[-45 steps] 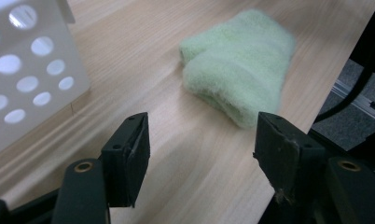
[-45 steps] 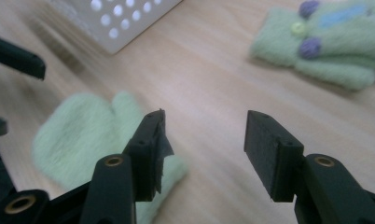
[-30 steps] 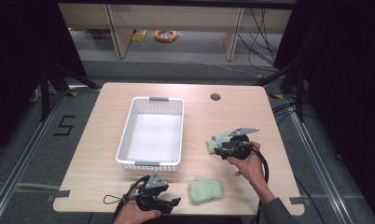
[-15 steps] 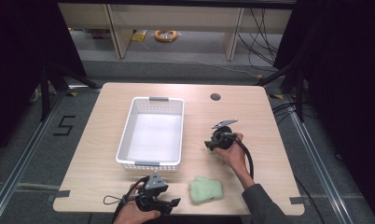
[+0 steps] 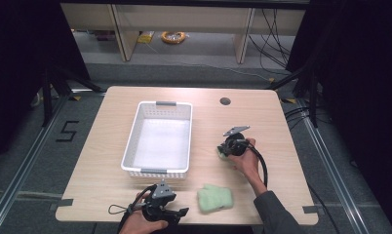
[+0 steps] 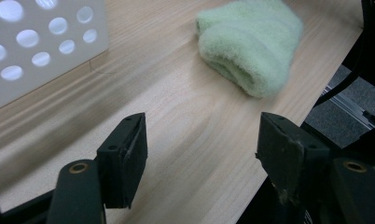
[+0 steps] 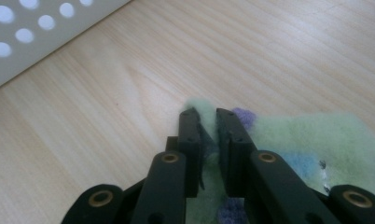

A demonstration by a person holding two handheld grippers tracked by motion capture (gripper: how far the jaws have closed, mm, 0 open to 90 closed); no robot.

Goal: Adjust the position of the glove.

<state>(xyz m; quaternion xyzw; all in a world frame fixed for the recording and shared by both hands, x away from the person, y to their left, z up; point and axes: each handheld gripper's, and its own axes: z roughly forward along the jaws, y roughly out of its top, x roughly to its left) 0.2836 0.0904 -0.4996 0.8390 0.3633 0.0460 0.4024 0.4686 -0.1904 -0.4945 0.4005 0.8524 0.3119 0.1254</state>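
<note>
My right gripper (image 5: 223, 151) (image 7: 208, 116) is shut on a fuzzy green sock with purple and blue spots (image 7: 311, 140) (image 5: 219, 154). It holds the sock low over the table, right of the white perforated basket (image 5: 130, 141). A plain light-green sock (image 5: 215, 197) (image 6: 251, 42) lies folded near the table's front edge. My left gripper (image 5: 178, 212) (image 6: 202, 140) rests open at the front edge, just left of this sock and short of it. Nothing sits between its jaws.
The basket's holed wall stands close by in the left gripper view (image 6: 36, 46) and the right gripper view (image 7: 31, 32). A dark round hole (image 5: 225, 101) marks the table's far right. Shelves and cables stand on the floor beyond the table.
My right gripper has carried the spotted sock a little left, toward the basket. The left gripper and the plain green sock have stayed put.
</note>
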